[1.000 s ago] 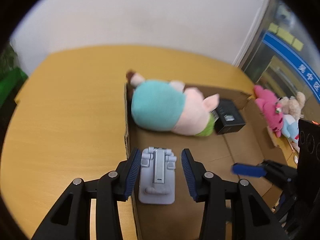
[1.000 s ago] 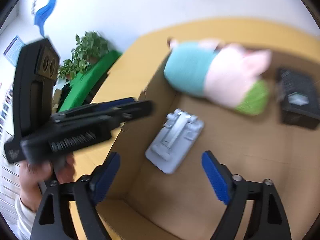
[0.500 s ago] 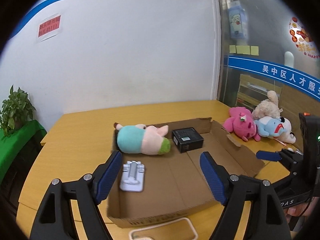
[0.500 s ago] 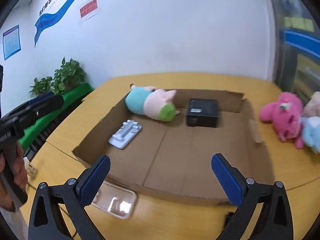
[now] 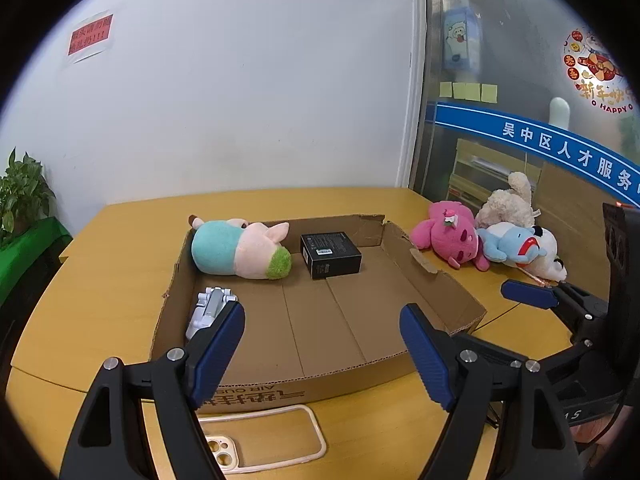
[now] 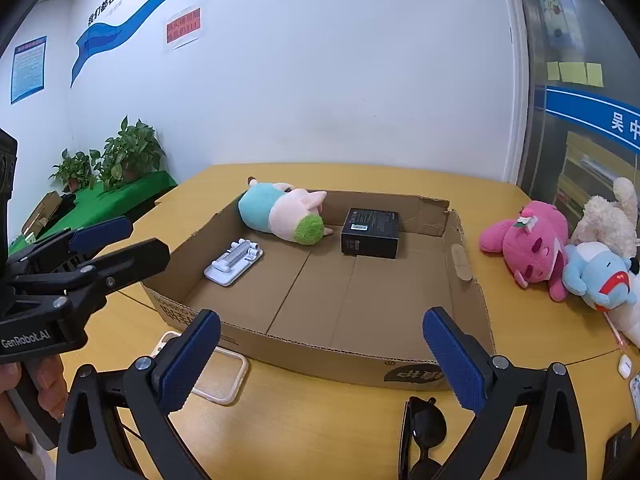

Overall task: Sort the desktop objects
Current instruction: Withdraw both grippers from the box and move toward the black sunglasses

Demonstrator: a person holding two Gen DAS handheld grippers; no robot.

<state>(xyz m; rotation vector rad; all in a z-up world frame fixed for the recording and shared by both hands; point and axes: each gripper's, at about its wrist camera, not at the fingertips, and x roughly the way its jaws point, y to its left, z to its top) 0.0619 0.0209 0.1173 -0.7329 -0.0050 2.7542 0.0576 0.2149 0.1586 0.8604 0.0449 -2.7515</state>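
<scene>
A shallow cardboard box [image 5: 312,376] [image 6: 472,292] lies on the wooden table. Inside are a teal and pink plush pig [image 5: 240,250] [image 6: 284,214], a black box [image 5: 330,254] [image 6: 370,234] and a grey phone stand [image 5: 210,310] [image 6: 234,262]. My left gripper [image 5: 322,350] is open and empty, held above the box's near edge. My right gripper [image 6: 320,360] is open and empty, also in front of the box. A clear phone case [image 5: 264,438] [image 6: 218,374] lies on the table before the box.
A pink plush [image 5: 452,236] [image 6: 528,244], a blue plush [image 5: 508,242] [image 6: 600,274] and a cream plush [image 5: 508,204] lie right of the box. Black sunglasses [image 6: 424,436] and white earbuds [image 6: 624,366] lie near the front edge. Potted plants [image 6: 116,158] stand at left.
Both grippers pulled back and up from inside the box, leaving the grey stand on its floor. The left gripper's jaws opened wider.
</scene>
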